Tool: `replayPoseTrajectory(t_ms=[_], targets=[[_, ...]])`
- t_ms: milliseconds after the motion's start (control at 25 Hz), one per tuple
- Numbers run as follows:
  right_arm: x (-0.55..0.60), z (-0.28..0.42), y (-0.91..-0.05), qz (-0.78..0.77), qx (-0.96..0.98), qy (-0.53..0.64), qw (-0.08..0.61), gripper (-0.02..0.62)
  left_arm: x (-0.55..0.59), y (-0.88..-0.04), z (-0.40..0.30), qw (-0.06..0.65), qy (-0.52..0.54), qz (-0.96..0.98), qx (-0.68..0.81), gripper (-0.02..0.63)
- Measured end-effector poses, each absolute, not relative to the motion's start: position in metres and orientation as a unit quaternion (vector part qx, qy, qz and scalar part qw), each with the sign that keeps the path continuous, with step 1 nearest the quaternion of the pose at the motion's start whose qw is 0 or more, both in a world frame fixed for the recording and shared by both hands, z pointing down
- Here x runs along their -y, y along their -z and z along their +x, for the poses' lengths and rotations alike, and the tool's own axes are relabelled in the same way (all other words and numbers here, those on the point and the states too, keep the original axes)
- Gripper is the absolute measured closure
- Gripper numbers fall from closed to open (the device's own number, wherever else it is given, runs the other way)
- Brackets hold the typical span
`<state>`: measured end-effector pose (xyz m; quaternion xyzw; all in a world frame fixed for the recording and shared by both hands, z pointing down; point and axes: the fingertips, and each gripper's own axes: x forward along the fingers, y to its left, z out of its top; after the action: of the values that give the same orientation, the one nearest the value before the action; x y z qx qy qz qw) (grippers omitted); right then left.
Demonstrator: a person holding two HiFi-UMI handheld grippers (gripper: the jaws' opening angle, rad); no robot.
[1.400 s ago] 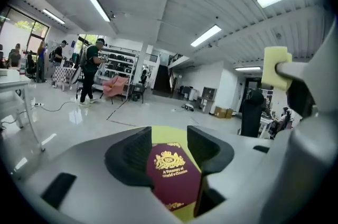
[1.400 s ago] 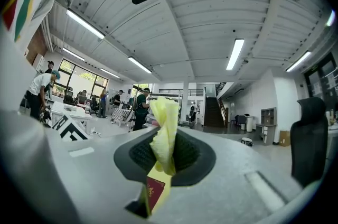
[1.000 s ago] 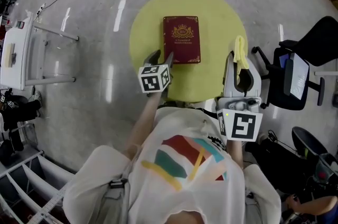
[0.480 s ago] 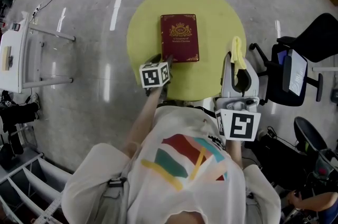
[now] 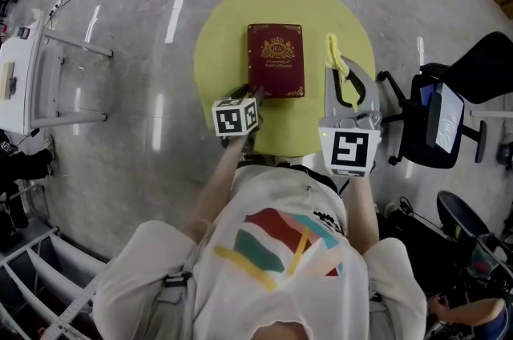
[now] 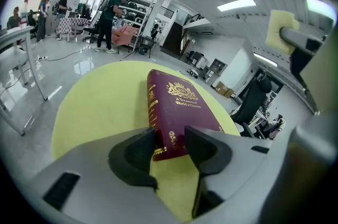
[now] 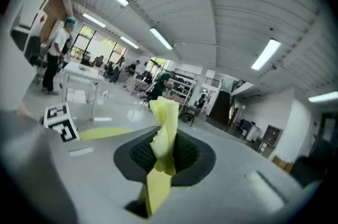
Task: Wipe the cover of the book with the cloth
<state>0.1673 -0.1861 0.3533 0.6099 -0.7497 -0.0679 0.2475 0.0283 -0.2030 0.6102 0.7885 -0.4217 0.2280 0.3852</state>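
Observation:
A dark red book (image 5: 276, 60) with gold print lies flat on the round yellow table (image 5: 216, 50). My left gripper (image 5: 248, 92) is at the book's near left corner. In the left gripper view that corner of the book (image 6: 179, 104) lies between the jaws of the left gripper (image 6: 171, 146). The jaws have just been closing, and I see no clamp on the book. My right gripper (image 5: 341, 78) hangs over the table's right part, to the right of the book. It is shut on a twisted yellow cloth (image 5: 337, 56), which sticks up between the pads (image 7: 165, 128).
A black office chair (image 5: 449, 110) stands just right of the table. A white stand (image 5: 32, 82) is on the floor at the left. People (image 6: 111, 17) and desks fill the far background. My torso covers the table's near edge.
My right gripper has carried the cloth leftward and in over the table, closer to the book. My left gripper has stayed at the book's near left corner.

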Motion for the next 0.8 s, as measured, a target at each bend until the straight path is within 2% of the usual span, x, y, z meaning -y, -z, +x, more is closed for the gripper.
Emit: replayPoseTrajectory(t_ms=[320, 440, 600, 800], targets=[[0.298, 0.156, -0.479, 0.417, 0.738, 0.144, 0.511, 0.568, 0.198, -0.613, 0.030, 0.388, -0.219, 0.789, 0.422, 0.423], [0.324, 0.158, -0.518, 0.345, 0.714, 0.156, 0.589, 0.568, 0.198, -0.613, 0.033, 0.390, -0.215, 0.790, 0.421, 0.423], [0.342, 0.151, -0.562, 0.265, 0.695, 0.139, 0.654, 0.568, 0.199, -0.613, 0.033, 0.389, -0.210, 0.792, 0.422, 0.423], [0.349, 0.145, -0.594, 0.214, 0.673, 0.132, 0.696, 0.568, 0.201, -0.613, 0.032, 0.399, -0.205, 0.792, 0.415, 0.423]])
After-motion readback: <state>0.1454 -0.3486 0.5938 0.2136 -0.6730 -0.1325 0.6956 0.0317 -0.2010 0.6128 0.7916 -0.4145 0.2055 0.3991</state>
